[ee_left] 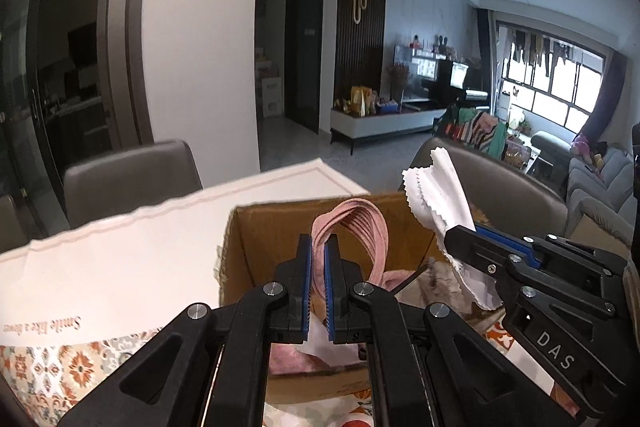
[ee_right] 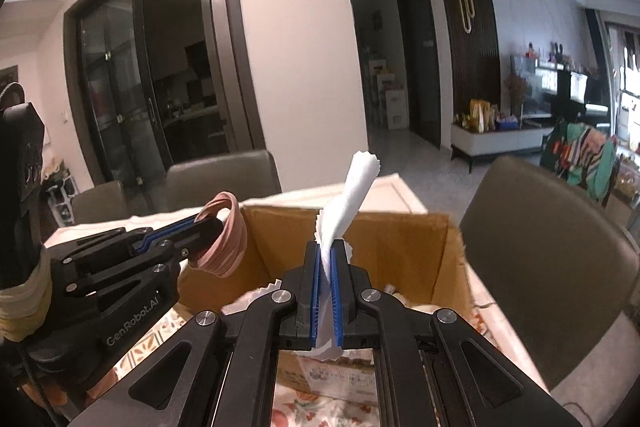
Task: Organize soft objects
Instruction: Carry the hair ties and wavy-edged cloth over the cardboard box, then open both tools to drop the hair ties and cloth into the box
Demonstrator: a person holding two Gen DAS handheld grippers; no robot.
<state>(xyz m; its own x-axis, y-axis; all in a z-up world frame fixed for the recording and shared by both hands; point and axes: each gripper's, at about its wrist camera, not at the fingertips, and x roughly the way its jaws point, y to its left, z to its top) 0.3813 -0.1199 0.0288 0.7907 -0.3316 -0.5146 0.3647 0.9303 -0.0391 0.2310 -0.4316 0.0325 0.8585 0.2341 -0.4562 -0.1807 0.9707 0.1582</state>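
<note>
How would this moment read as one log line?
left gripper: shut on pink band | right gripper: shut on white cloth | both over cardboard box

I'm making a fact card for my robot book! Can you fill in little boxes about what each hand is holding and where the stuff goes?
left gripper: shut on the pink ribbed band
right gripper: shut on the white zigzag-edged cloth
container: open cardboard box, under both grippers
inside box: more soft things, too blurred to name
surface: floral tablecloth
nearby: grey chair
</note>
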